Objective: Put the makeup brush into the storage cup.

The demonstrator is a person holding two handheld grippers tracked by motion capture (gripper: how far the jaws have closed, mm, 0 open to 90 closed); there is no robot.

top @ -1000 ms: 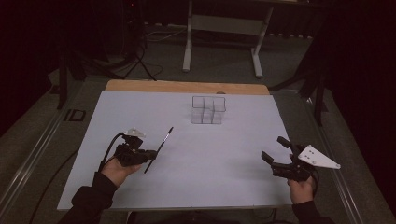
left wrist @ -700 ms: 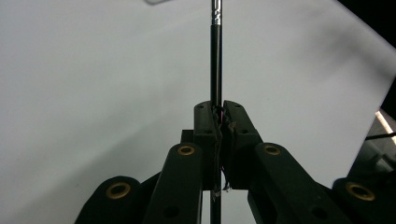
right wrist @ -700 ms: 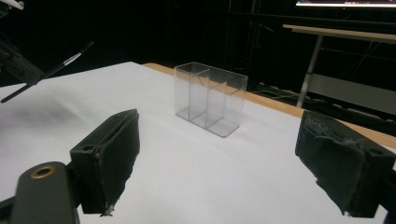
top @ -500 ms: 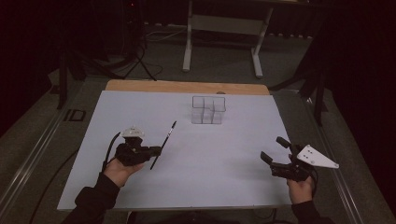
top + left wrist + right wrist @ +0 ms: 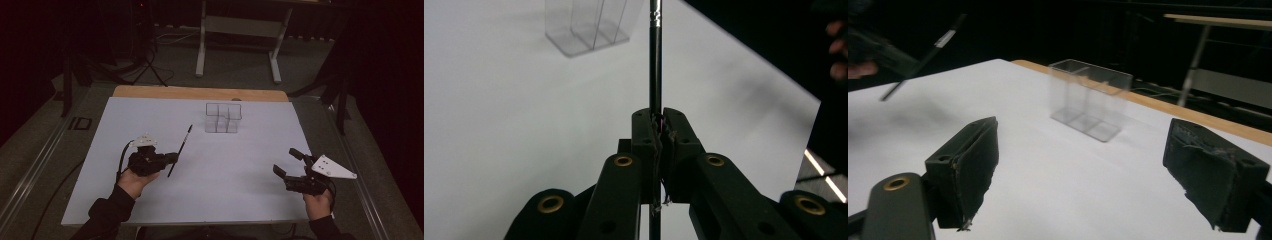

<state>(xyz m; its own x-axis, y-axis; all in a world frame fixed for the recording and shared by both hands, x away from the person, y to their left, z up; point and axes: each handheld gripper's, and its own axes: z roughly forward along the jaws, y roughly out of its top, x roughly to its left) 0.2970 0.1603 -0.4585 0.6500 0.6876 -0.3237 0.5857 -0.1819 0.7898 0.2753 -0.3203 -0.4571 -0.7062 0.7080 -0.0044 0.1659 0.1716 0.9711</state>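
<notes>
One pen lifted, bound for the organizer.
Table (image 5: 150, 200) carries the clear organizer (image 5: 223, 118) at 12 o'clock; right tool (image 5: 291, 165) gapes wide; left tool (image 5: 172, 158) clamps the pen (image 5: 180, 149), which has edged toward 1 o'clock.

Table (image 5: 150, 200): white top, w/ a wood strip (image 5: 200, 93) along the far edge. On it, a clear plastic organiser (image 5: 223, 118), upright, divided into compartments, standing near the far edge, approx. centre. Rest of the white surface bare. Table stands on a grey floor (image 5: 40, 150); metal rails run along both long sides. Beyond the far edge, a pale stand w/ two legs (image 5: 202, 45) on the floor.
</notes>
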